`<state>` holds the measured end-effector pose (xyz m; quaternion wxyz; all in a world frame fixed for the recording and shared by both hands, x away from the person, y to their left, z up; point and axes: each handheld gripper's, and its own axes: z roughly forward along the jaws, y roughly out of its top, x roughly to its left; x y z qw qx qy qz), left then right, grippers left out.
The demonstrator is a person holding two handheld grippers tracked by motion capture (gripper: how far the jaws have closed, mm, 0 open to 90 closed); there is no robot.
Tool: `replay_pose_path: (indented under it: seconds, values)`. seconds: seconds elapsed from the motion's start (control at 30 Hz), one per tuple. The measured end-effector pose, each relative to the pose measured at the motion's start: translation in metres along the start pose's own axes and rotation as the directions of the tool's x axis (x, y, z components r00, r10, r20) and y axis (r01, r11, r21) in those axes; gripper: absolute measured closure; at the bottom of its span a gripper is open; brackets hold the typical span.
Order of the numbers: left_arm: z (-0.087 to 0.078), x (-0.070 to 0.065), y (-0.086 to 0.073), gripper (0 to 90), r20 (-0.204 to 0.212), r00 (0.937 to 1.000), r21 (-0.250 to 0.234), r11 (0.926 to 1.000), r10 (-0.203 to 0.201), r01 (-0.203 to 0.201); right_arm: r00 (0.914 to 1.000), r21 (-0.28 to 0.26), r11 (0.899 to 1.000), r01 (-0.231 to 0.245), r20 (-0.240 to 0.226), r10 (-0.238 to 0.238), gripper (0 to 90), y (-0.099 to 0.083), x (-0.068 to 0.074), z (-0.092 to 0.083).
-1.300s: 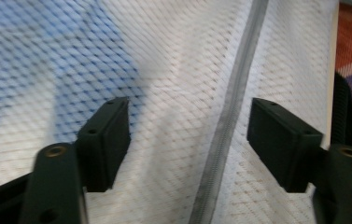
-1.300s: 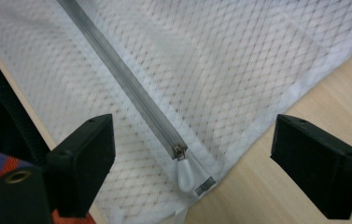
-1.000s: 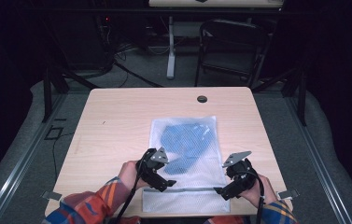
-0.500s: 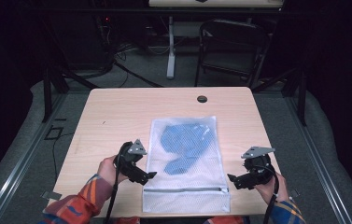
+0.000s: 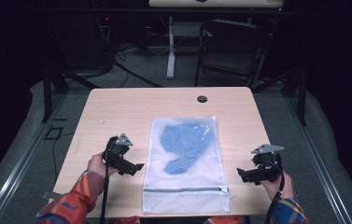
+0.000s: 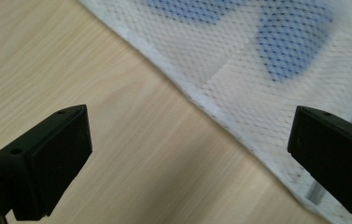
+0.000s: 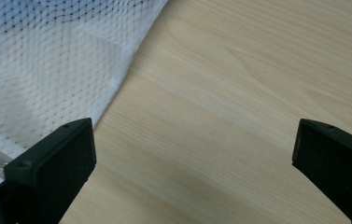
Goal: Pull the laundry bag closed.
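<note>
On the table point(image 5: 117, 112) there is one white mesh bag point(image 5: 185, 186), one blue garment point(image 5: 183, 142) inside it, and two hand-held grippers, one at each side. At the left, the left hand-held gripper point(image 5: 134, 167) hangs just above bare wood in the person's left hand point(image 5: 98, 164), its jaws spread wide and holding nothing; in the left gripper view its jaws frame the bag's left edge point(image 6: 197, 100), one jaw over wood and the other over mesh. In the middle, the mesh bag lies flat with its long axis running from the near edge of the table toward the far edge. Its zipper point(image 5: 185, 190) runs crosswise near the person's end, and the blue garment sits bunched in the far half. A small dark round grommet point(image 5: 202, 99) sits in the tabletop beyond the bag's far end, apart from it. At the right, the right hand-held gripper point(image 5: 241, 175) is held in the right hand point(image 5: 276, 186), near the bag's right side but not touching it, jaws released and wide apart; the right gripper view shows the bag's right edge point(image 7: 127, 70) by one jaw and open wood between the jaws. Bare tabletop lies on both sides of the bag and along the far edge, while the bag's near end reaches almost to the table's near edge.
</note>
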<state>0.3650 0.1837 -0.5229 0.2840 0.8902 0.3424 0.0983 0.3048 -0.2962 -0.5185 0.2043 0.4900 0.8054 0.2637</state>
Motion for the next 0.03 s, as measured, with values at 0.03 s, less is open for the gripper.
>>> replay_pose_path:
  seconds: [0.03]
  values:
    - [0.0, 0.0, 0.0, 0.0, 0.0, 1.0, 0.0, 1.0, 0.0, 0.0, 1.0, 0.013, 1.0, -0.006, 0.005, 0.006, 0.0, -0.0005, -0.0013, 0.0018]
